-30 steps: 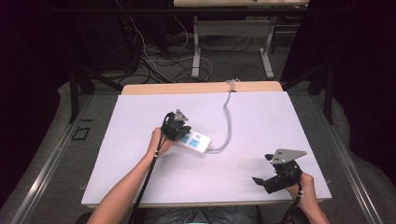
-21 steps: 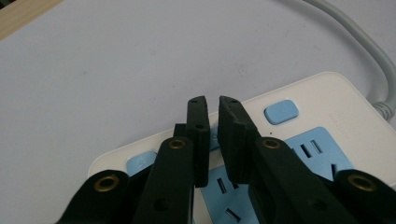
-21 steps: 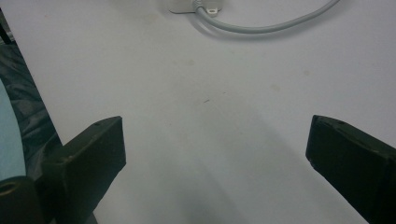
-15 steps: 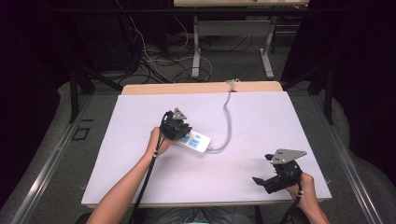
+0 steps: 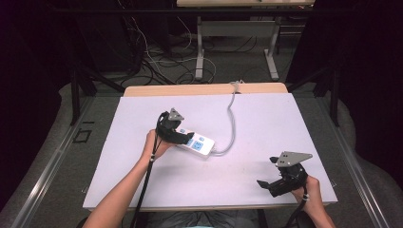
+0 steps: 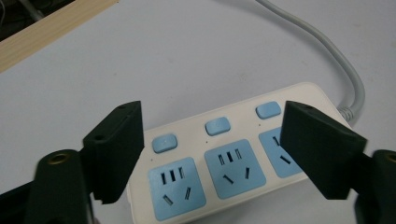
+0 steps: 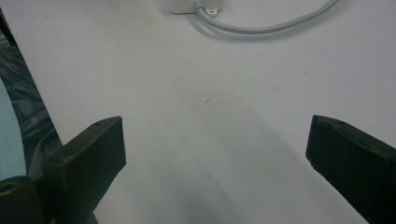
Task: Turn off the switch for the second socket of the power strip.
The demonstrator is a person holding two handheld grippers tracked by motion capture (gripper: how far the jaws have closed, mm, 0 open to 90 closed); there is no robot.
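A white power strip [image 5: 198,145] with blue sockets and blue switches lies near the middle of the white table top [image 5: 266,118]. Its grey cable [image 5: 231,121] runs to the table's far edge. My left gripper [image 5: 184,137] hovers over the strip's left end, open, its jaws standing either side of the strip [image 6: 215,158] without touching it. The cable [image 6: 327,51] leaves the strip at the right in the left gripper view. My right gripper [image 5: 263,184] rests open at the table's front right, with bare table between its jaws [image 7: 212,149]. The strip's cable end [image 7: 196,7] lies ahead of it.
A wooden strip [image 5: 204,89] borders the table's far edge. Beyond it stand table legs [image 5: 199,47] and loose cables on the floor [image 5: 157,57]. Dark floor surrounds the table on both sides.
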